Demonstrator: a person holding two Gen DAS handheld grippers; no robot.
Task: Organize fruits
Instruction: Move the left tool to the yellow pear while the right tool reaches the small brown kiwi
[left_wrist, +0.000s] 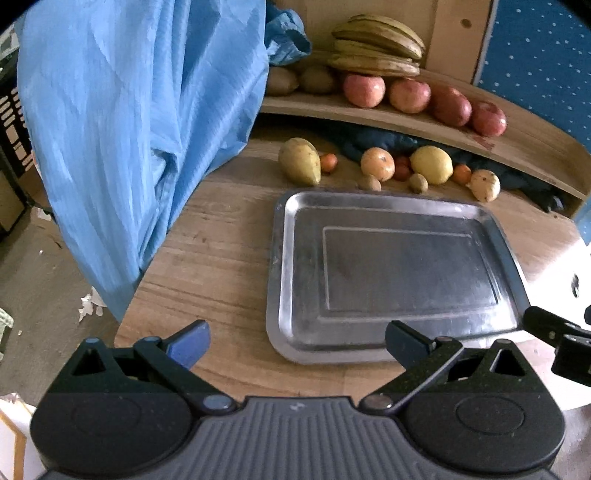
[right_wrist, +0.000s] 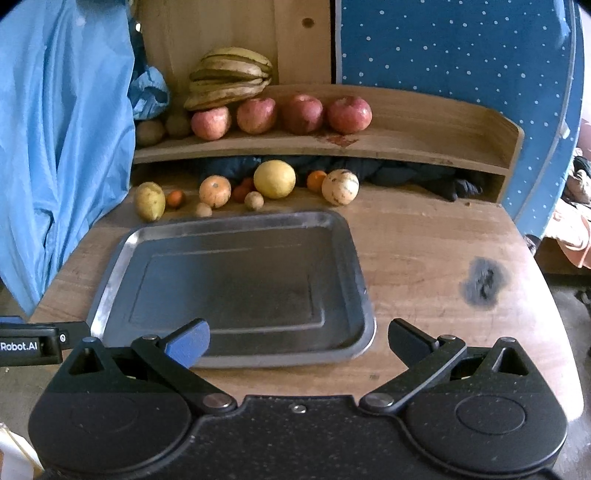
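An empty steel tray (left_wrist: 280, 258) (right_wrist: 351, 251) lies on the wooden table. Behind it is a row of loose fruit: a pear (left_wrist: 300, 161) (right_wrist: 149, 201), a lemon (left_wrist: 431, 164) (right_wrist: 274, 179), an orange-pink fruit (left_wrist: 377, 164) (right_wrist: 215, 190), a pale speckled fruit (left_wrist: 484, 185) (right_wrist: 340, 187), small oranges and kiwis. On the shelf above sit red apples (left_wrist: 364, 90) (right_wrist: 349, 114) and bananas (left_wrist: 376, 44) (right_wrist: 229, 77). My left gripper (left_wrist: 297, 341) is open and empty at the tray's near edge. My right gripper (right_wrist: 299, 341) is open and empty there too.
A blue cloth (left_wrist: 129, 129) (right_wrist: 62, 147) hangs at the table's left edge. The wooden shelf (left_wrist: 480, 147) (right_wrist: 424, 147) stands at the back with dark cloth under it. A dark burn mark (right_wrist: 482, 282) is on the table right of the tray.
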